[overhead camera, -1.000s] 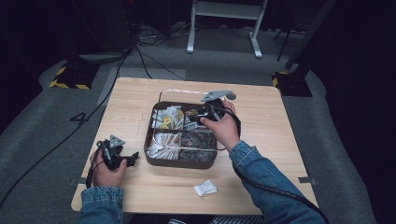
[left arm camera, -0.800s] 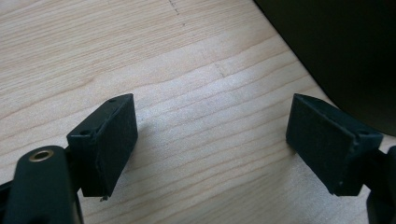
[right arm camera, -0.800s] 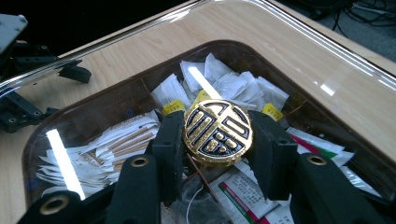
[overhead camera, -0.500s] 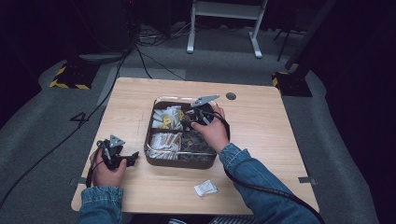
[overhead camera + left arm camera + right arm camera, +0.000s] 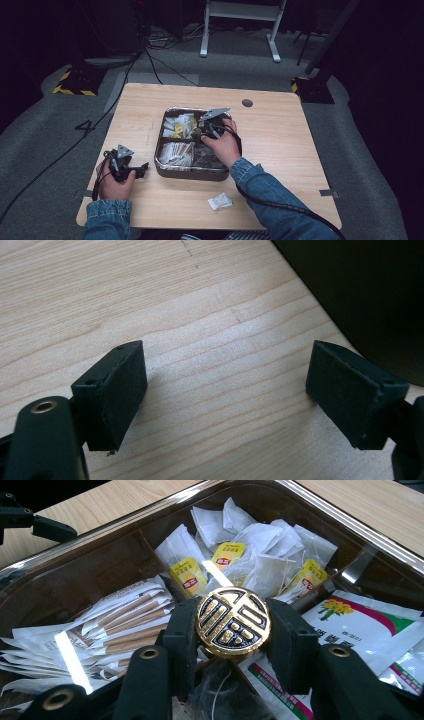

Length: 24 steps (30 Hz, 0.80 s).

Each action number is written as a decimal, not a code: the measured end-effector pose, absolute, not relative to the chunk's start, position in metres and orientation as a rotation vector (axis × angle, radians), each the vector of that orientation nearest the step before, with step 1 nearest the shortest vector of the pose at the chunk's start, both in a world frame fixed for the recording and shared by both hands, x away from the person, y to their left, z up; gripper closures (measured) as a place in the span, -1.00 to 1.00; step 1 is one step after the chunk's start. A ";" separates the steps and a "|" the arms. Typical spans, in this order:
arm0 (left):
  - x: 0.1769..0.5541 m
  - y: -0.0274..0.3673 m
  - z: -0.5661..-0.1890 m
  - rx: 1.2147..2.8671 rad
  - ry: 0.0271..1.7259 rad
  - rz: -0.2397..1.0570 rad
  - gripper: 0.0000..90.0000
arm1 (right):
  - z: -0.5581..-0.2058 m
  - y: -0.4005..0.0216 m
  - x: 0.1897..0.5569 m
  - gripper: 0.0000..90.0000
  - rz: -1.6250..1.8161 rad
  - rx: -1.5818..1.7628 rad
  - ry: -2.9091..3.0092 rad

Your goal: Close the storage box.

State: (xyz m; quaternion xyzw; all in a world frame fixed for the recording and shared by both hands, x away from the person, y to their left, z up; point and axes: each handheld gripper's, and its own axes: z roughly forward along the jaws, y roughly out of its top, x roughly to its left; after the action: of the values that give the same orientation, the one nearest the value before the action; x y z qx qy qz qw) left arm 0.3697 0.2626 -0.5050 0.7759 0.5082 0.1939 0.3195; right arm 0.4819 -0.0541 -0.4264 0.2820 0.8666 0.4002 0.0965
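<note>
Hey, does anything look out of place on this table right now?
Yes: one small white packet lies alone on the table near the front edge, outside the divided tray that holds the other sachets. Inside the tray nothing looks spilled.

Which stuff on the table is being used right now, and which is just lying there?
In use:
right gripper, jaws shut on the round gold knob
clear lid under that knob
divided box of tea bags and paper-wrapped sticks

Just lying about:
white packet on the table
left gripper, jaws open over bare wood
</note>
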 end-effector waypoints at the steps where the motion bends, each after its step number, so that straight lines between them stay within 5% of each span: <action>1: 0.370 0.263 -0.505 2.040 1.336 0.510 -0.62 | -0.427 -0.054 0.482 0.31 1.185 0.836 2.567; 24: 0.370 0.263 -0.505 2.040 1.336 0.510 -0.62 | -0.436 -0.051 0.479 0.30 1.175 0.847 2.563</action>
State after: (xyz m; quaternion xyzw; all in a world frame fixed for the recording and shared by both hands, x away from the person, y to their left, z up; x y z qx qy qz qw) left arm 0.3697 0.2626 -0.5050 0.7759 0.5082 0.1939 0.3195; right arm 0.4790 -0.0506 -0.4359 0.2861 0.8665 0.3971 0.0985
